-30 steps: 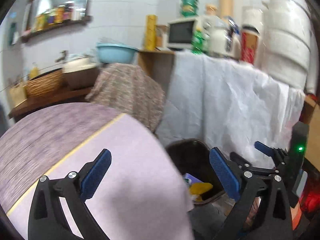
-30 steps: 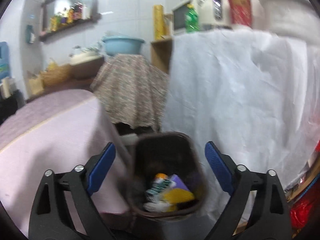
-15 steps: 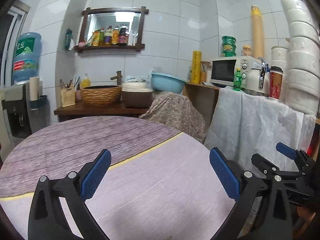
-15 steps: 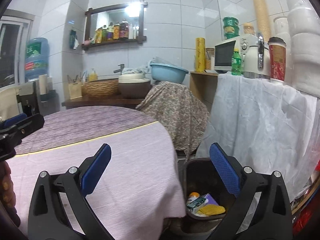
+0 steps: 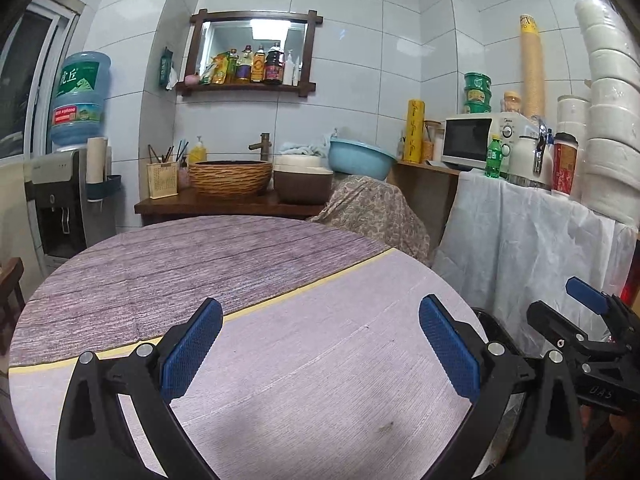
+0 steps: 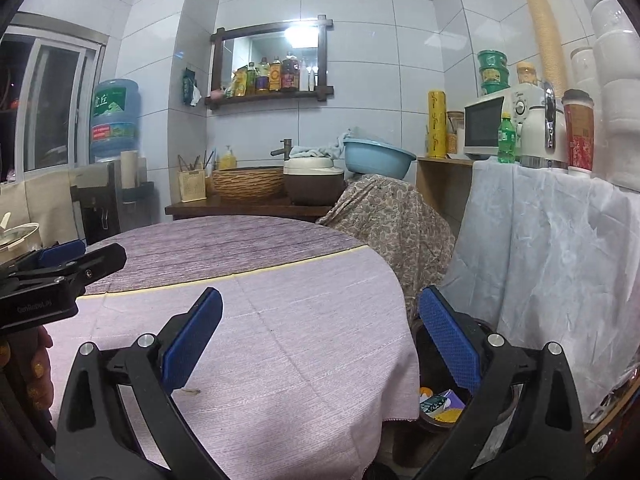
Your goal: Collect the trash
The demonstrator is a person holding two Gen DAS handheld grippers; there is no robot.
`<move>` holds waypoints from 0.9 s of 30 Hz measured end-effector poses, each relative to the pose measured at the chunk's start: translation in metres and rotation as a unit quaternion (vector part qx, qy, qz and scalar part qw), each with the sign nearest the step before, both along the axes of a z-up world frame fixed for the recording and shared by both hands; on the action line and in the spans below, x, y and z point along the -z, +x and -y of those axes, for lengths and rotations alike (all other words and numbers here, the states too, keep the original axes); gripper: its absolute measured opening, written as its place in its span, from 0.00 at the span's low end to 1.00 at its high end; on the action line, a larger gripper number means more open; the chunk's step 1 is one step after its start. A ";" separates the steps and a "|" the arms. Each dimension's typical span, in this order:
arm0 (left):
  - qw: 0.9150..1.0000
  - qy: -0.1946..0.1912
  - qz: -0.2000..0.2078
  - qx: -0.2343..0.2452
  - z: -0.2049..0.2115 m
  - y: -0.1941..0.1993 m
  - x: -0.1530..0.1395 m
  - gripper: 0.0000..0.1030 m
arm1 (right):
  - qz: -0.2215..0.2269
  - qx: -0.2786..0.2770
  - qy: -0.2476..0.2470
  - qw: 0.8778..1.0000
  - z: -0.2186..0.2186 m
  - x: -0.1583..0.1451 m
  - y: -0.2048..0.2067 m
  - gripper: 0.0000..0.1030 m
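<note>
Item 1. Left tool (image 5: 320,348): jaws spread wide, nothing between the pads, held over the near part of the counter (image 5: 304,360). Its place there read as a parked stance, with no target under it.

Item 2. Right tool (image 6: 320,344): jaws likewise spread and empty, held at the counter's right edge, so that its right finger overlapped the bin (image 6: 444,408) in the right wrist view. A judgement: it stood there because the bin was the drop point.

Item 3. Bin: dark, on the floor just beside the counter's right edge, partly under the overhang of the cloth (image 6: 328,360). Placement suited tipping items off the edge.

Item 4. Trash (image 6: 438,406): orange, yellow and printed wrappers, lying inside the bin. No loose trash showed on the counter; only a small speck (image 6: 192,391) lay on the cloth near the front edge, too small to identify.

Item 5. Status, as a judgement: collection looked finished or nearly so, both tools being free and the counter showing nothing else to take.

Item 6. Surroundings: microwave (image 5: 474,140) on a draped stand right of the bin; blue basin (image 5: 360,158) beyond the counter's far edge.
</note>
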State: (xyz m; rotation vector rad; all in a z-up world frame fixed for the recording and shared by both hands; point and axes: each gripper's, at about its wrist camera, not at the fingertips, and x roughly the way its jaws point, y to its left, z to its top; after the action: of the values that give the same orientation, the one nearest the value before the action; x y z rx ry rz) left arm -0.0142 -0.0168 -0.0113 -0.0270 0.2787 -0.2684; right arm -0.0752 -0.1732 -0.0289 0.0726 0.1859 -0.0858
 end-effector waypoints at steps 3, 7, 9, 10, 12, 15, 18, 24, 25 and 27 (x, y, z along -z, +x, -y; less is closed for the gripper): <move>1.000 -0.001 0.008 0.000 -0.003 -0.002 -0.003 0.95 | 0.005 -0.008 0.005 1.000 0.003 0.000 -0.002 0.94; 1.000 0.003 0.011 0.008 -0.001 -0.003 -0.006 0.95 | 0.005 -0.009 0.013 1.000 0.008 -0.001 -0.003 0.94; 1.000 0.001 0.010 0.011 0.000 -0.003 -0.007 0.95 | 0.006 -0.008 0.013 1.000 0.011 -0.001 -0.003 0.94; 1.000 0.000 0.010 0.012 0.000 -0.003 -0.007 0.95 | 0.006 -0.006 0.013 1.000 0.013 -0.002 -0.003 0.94; 1.000 0.000 0.011 0.013 0.000 -0.003 -0.006 0.95 | 0.007 -0.004 0.013 1.000 0.015 -0.002 -0.003 0.94; 1.000 0.002 0.011 0.012 0.000 -0.003 -0.007 0.95 | 0.007 0.000 0.014 1.000 0.020 -0.001 -0.003 0.94; 1.000 0.005 0.011 0.011 -0.002 -0.003 -0.007 0.95 | 0.005 0.002 0.015 1.000 0.023 -0.001 -0.003 0.94; 1.000 0.008 0.011 0.011 -0.003 -0.001 -0.008 0.95 | 0.003 0.002 0.018 1.000 0.024 0.001 -0.001 0.94; 1.000 0.007 0.010 0.012 -0.003 -0.001 -0.008 0.95 | 0.003 0.001 0.017 1.000 0.024 0.001 -0.001 0.94; 1.000 0.007 0.008 0.013 -0.003 -0.001 -0.009 0.95 | 0.002 0.000 0.017 1.000 0.025 0.002 -0.001 0.94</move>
State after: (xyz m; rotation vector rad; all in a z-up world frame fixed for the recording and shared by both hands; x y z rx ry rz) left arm -0.0150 -0.0135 -0.0027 -0.0073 0.2643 -0.2932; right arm -0.0761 -0.1980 -0.0307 0.1066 0.1831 -0.0829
